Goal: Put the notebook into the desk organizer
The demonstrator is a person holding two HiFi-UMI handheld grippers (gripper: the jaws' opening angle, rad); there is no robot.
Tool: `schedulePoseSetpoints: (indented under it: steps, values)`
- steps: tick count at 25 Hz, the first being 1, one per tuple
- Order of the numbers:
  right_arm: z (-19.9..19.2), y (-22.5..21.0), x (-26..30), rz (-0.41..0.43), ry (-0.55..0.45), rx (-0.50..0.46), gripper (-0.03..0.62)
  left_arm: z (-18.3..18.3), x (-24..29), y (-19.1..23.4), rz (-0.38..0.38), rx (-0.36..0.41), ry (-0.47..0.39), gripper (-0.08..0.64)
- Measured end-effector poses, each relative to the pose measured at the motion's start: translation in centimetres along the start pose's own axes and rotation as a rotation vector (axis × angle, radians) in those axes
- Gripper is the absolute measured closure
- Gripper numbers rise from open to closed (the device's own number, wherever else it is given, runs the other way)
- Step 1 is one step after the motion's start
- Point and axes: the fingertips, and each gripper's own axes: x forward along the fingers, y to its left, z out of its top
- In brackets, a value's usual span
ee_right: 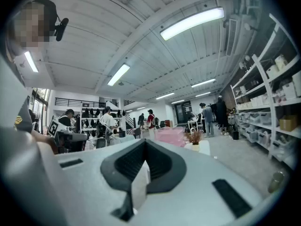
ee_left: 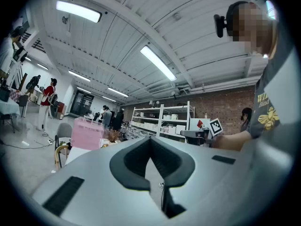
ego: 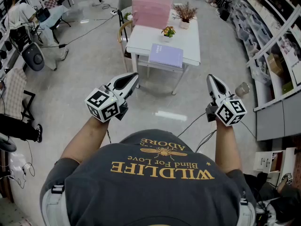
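The only writing we can read is on the person's dark shirt point(ego: 155, 173). It appears upside down in the head view: "WILDLIFE" in large yellow letters, "Blind For Love" in smaller script, and "ADORE" beyond a small insect emblem. The cubes point(ego: 104, 105) on the tongs carry black-and-white square markers and no words. We can make out no print on the notebook's cover.

The lilac notebook point(ego: 165, 55) lies flat at the near end of the white worktop point(ego: 141, 41), close to its near edge. The pink organizer point(ego: 151, 9) stands at the worktop's far end. A small flower pot point(ego: 168, 31) sits on the worktop between the organizer and the notebook. A dried plant point(ego: 185, 14) stands at the worktop's far right.

Both tongs are held level in the air, short of the worktop's near end and over the grey floor point(ego: 94, 55). The left tongs point(ego: 135, 77) are off the worktop's near left corner and the right tongs point(ego: 210, 78) are off its near right corner. The notebook lies beyond them and between their lines, well apart from both and touched by neither.

In the left gripper view the left tongs' jaws are together with nothing between them. In the right gripper view the right tongs' jaw tips also meet, and they hold nothing. The pink organizer shows past the tips in both gripper views.
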Motion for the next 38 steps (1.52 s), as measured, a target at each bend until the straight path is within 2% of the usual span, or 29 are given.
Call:
schedulePoseSetpoints:
  steps: [22, 28, 29, 30, 31, 33, 38]
  values:
    - [0.3, -0.6, -0.3, -0.008, -0.002, -0.032, 0.594, -0.1, 1.2, -1.1, -0.024, 0.005, 0.005, 0.558]
    - [0.0, -1.2, -0.4, 0.0, -0.002, -0.025, 0.592, -0.1, 1.9, -0.4, 0.024, 0.011, 0.006, 0.558]
    - [0.0, -1.3, -0.4, 0.001, -0.002, -0.024, 0.592, -0.1, 2.1, -0.4, 0.012, 0.002, 0.009, 0.536]
    - [0.0, -1.4, -0.5, 0.002, -0.003, -0.023, 0.592, -0.1, 2.4, -0.5, -0.005, -0.01, 0.015, 0.193]
    - [0.0, -1.6, -0.6, 0.004, -0.003, -0.022, 0.592, -0.1, 2.7, -0.6, -0.014, -0.019, 0.02, 0.16]
    - [0.1, -2.0, -0.9, 0.008, -0.004, -0.022, 0.592, 0.0, 3.2, -0.7, -0.006, -0.021, 0.022, 0.139]
    - [0.7, -3.9, -2.3, 0.021, -0.01, -0.025, 0.592, 0.2, 4.8, -2.6, 0.006, 0.001, 0.027, 0.133]
